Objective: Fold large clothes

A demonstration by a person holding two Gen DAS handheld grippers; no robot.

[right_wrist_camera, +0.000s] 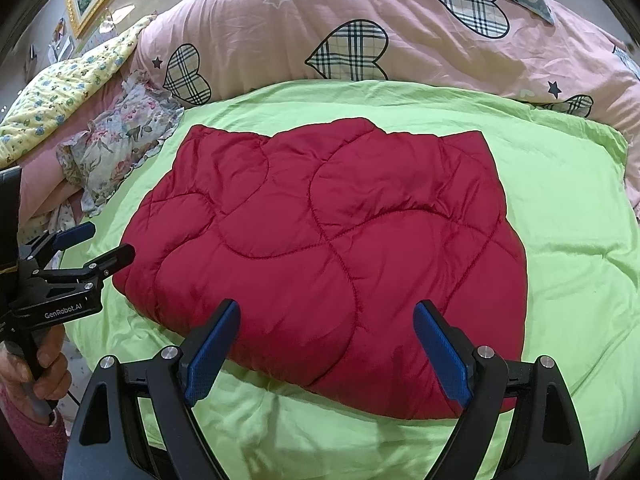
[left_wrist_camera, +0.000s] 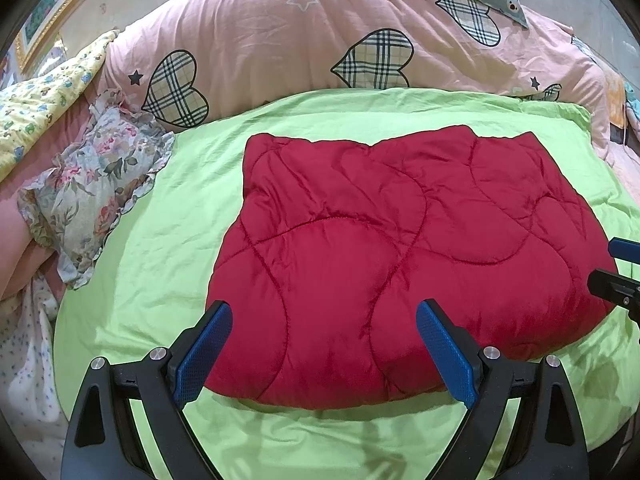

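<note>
I see the red quilted garment (left_wrist_camera: 400, 248) lying folded into a puffy block on the green sheet (left_wrist_camera: 160, 240), straight ahead of both tongs and reaching between their tips. My left tongs (left_wrist_camera: 324, 316) are released, blue pads spread wide over the garment's near edge, gripping nothing. My right tongs (right_wrist_camera: 326, 316) are likewise spread wide and empty above the near edge. From the right wrist view I can read "GenRobot.AI" in white on the black body of the left tongs, with a hand (right_wrist_camera: 36, 368) around the handle. Beyond the garment, past the tips, lies a pink duvet (left_wrist_camera: 260, 32) printed with plaid hearts and stars. Ahead-left of the tongs sits a floral ruffled pillow (left_wrist_camera: 92, 192).
</note>
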